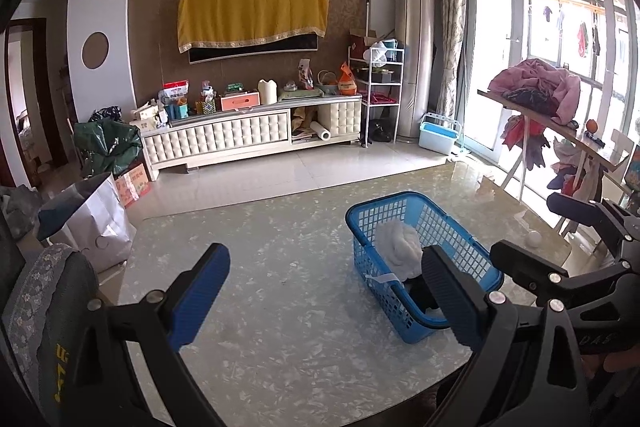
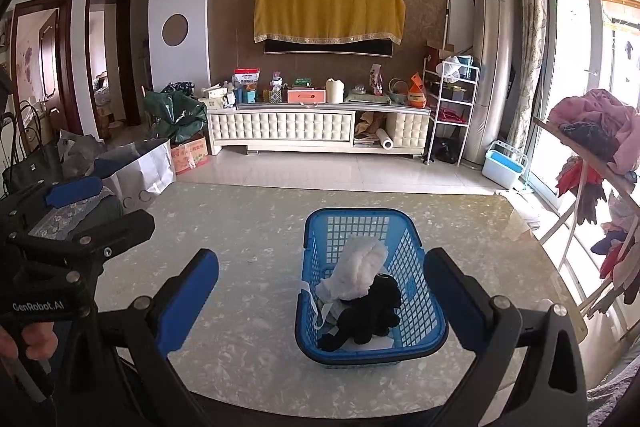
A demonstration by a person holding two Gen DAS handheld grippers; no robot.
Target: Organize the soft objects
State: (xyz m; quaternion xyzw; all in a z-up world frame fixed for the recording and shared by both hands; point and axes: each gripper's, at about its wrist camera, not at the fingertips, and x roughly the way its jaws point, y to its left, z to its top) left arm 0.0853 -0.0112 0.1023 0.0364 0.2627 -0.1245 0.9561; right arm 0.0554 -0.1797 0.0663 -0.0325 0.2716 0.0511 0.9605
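The blue basket (image 2: 370, 291) sits on the marbled bench (image 2: 248, 291), holding a white fluffy toy (image 2: 360, 269) and a black plush (image 2: 368, 311). Both the left tool (image 1: 324, 301) and right tool (image 2: 320, 303) hover spread and empty.

The basket (image 2: 416, 311) is standing on the table (image 2: 248, 307); inside it, a plush toy (image 2: 370, 311) is lying before a fluffy item (image 2: 360, 273), probably touching it.

Daylight from balcony windows (image 1: 560, 27), overexposed; glare on glossy tabletop (image 1: 472, 183). Fisheye bends edges, dark vignette corners. Focus sharp, far clutter possibly soft
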